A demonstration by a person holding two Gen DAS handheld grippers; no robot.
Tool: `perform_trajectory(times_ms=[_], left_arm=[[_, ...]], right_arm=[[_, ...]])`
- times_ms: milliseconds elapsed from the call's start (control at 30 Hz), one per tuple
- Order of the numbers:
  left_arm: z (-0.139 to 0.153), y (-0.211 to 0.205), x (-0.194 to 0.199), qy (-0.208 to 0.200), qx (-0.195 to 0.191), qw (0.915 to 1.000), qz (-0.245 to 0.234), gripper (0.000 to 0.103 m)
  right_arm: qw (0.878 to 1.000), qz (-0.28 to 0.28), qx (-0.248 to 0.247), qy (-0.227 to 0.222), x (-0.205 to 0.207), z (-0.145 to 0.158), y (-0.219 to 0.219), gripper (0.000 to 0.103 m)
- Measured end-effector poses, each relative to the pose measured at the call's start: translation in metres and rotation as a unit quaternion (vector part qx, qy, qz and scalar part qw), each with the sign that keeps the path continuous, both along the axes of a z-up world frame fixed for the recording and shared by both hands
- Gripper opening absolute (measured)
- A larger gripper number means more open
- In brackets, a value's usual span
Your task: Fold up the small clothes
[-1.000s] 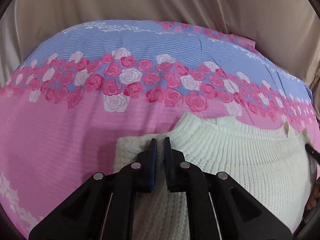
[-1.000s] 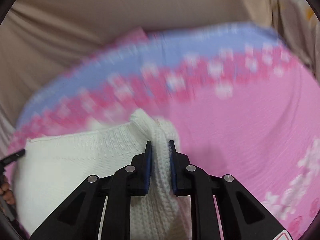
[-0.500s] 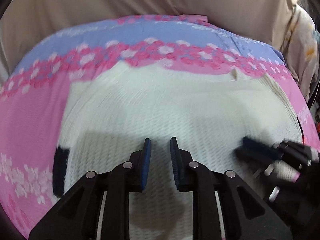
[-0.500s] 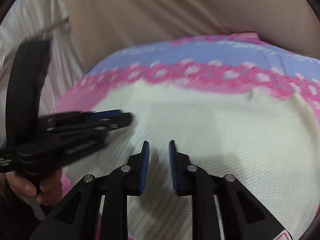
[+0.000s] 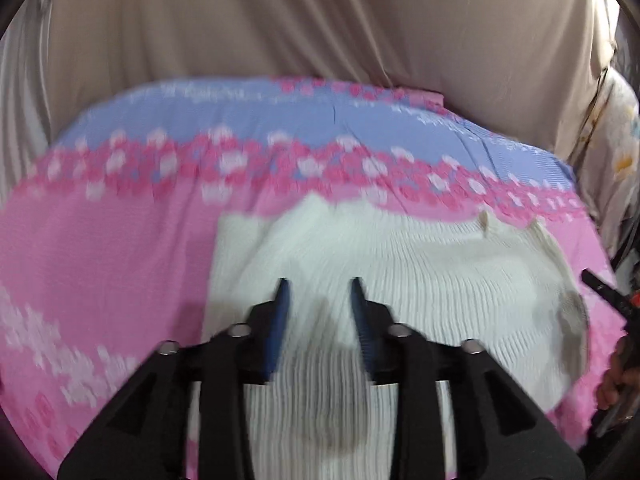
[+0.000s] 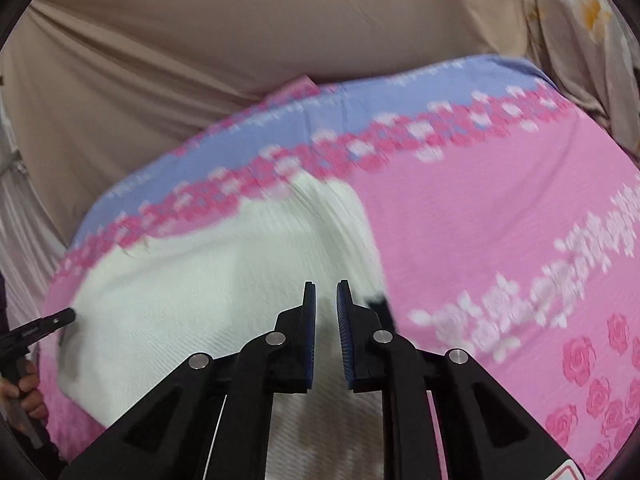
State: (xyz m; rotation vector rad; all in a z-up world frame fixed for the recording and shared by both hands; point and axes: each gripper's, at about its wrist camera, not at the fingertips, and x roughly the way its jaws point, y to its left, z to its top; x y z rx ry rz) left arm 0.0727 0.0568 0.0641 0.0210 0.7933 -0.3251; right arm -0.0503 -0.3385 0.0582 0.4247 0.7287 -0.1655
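- Lying flat on the pink, blue-bordered, rose-printed bed sheet, the cream ribbed-knit small sweater sits nearer the sheet's far flowered band than its near edge, spread out so its edges can be reached from both sides
- Hovering over the sweater's left part, the left black two-finger gripper with blue pads has its jaws opening; nothing is between them, and the knit shows through the gap, which reads as a let-go with the cloth left resting
- Poised above the sweater's right edge, the right black two-finger gripper with blue pads keeps a narrow gap with no cloth pinched; a dark patch at that edge is too blurred to identify
- Each gripper shows at the rim of the other's view, well apart across the garment, a spacing that suits taking two corners at once
- Judging by the flat, doubled-looking left side, one fold seems laid and another likely follows
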Motion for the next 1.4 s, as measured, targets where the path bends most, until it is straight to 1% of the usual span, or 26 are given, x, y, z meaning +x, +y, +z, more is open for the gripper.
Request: perform_trajectory(times_ms=[33,100,133,167,200,233,267,300,333,367,400,500,533,600,667,733,800,833,867,933,1000,1067,1133,1167,1233,1400], left_arm=[[-0.003,-0.009,0.009,-0.005,0.022,0.9997,0.004,0.039],[-0.021,-0.022,0.027,0.011,0.057,0.9982,0.012,0.039],[-0.033,-0.025,0.036,0.027,0.069,0.9972,0.014,0.039],[-0.044,-0.026,0.042,0.041,0.076,0.9961,0.016,0.039],[-0.05,-0.025,0.043,0.048,0.077,0.9957,0.019,0.039],[-0.051,-0.024,0.041,0.04,0.078,0.996,0.019,0.039],[-0.05,-0.024,0.036,0.035,0.082,0.9958,0.019,0.039],[-0.049,-0.024,0.033,0.035,0.083,0.9957,0.02,0.039],[-0.05,-0.024,0.034,0.035,0.084,0.9956,0.022,0.04],[-0.051,-0.026,0.035,0.035,0.086,0.9954,0.023,0.04],[-0.052,-0.027,0.035,0.033,0.089,0.9952,0.025,0.04],[-0.051,-0.032,0.034,0.028,0.097,0.9945,0.027,0.04],[-0.051,-0.032,0.033,0.027,0.098,0.9945,0.026,0.04],[-0.052,-0.032,0.033,0.026,0.098,0.9945,0.026,0.041],[-0.052,-0.033,0.033,0.025,0.1,0.9943,0.027,0.041],[-0.053,-0.034,0.033,0.022,0.104,0.994,0.028,0.041],[-0.053,-0.035,0.032,0.02,0.108,0.9936,0.028,0.042],[-0.053,-0.035,0.032,0.02,0.108,0.9935,0.028,0.042],[-0.053,-0.034,0.033,0.02,0.108,0.9936,0.027,0.042],[-0.053,-0.033,0.033,0.022,0.105,0.9939,0.026,0.042],[-0.053,-0.033,0.033,0.021,0.105,0.9938,0.026,0.042],[-0.053,-0.034,0.033,0.019,0.11,0.9934,0.027,0.043],[-0.054,-0.035,0.033,0.016,0.112,0.9931,0.027,0.043],[-0.054,-0.035,0.032,0.016,0.113,0.9931,0.027,0.043],[-0.053,-0.034,0.032,0.018,0.112,0.9932,0.027,0.043],[-0.053,-0.034,0.032,0.017,0.113,0.9931,0.027,0.043]], right_arm=[[1.0,0.005,-0.005,-0.007,0.006,0.006,0.003,0.015],[1.0,0.017,-0.025,-0.006,0.028,0.01,0.012,0.015],[0.999,0.019,-0.034,0.007,0.04,0.005,0.013,0.014],[0.998,0.013,-0.05,0.04,0.059,-0.011,0.008,0.013],[0.995,0.002,-0.063,0.074,0.069,-0.026,0.004,0.001],[0.995,-0.01,-0.059,0.085,0.075,-0.039,-0.005,0.0],[0.996,-0.015,-0.037,0.074,0.074,-0.035,-0.009,0.0],[0.997,-0.019,-0.027,0.072,0.071,-0.029,-0.009,0.0],[0.998,-0.019,-0.026,0.053,0.066,-0.017,-0.006,0.004],[0.999,-0.013,-0.039,0.033,0.062,-0.008,-0.001,0.009],[0.998,-0.009,-0.059,0.029,0.063,-0.005,0.005,0.011],[0.992,-0.019,-0.092,0.081,0.085,-0.031,0.001,0.012],[0.992,-0.031,-0.095,0.079,0.088,-0.035,-0.004,0.012],[0.995,-0.032,-0.069,0.068,0.085,-0.023,-0.004,0.013],[0.998,-0.018,-0.039,0.034,0.079,-0.007,-0.001,0.013],[0.997,-0.017,-0.063,0.038,0.086,-0.005,0.004,0.013],[0.995,-0.021,-0.071,0.065,0.102,-0.018,-0.001,0.013],[0.994,-0.025,-0.064,0.079,0.111,-0.029,-0.006,0.009],[0.995,-0.021,-0.05,0.08,0.118,-0.037,-0.012,0.0],[0.996,-0.026,-0.037,0.082,0.121,-0.033,-0.014,0.0],[0.997,-0.027,-0.03,0.068,0.117,-0.02,-0.009,0.009],[0.997,-0.029,-0.044,0.06,0.116,-0.014,-0.005,0.01],[0.995,-0.035,-0.062,0.076,0.123,-0.022,-0.008,0.009],[0.994,-0.033,-0.057,0.088,0.129,-0.032,-0.012,0.004],[0.994,-0.037,-0.047,0.087,0.129,-0.033,-0.016,0.002],[0.997,-0.038,-0.036,0.053,0.104,-0.003,-0.001,0.012]])
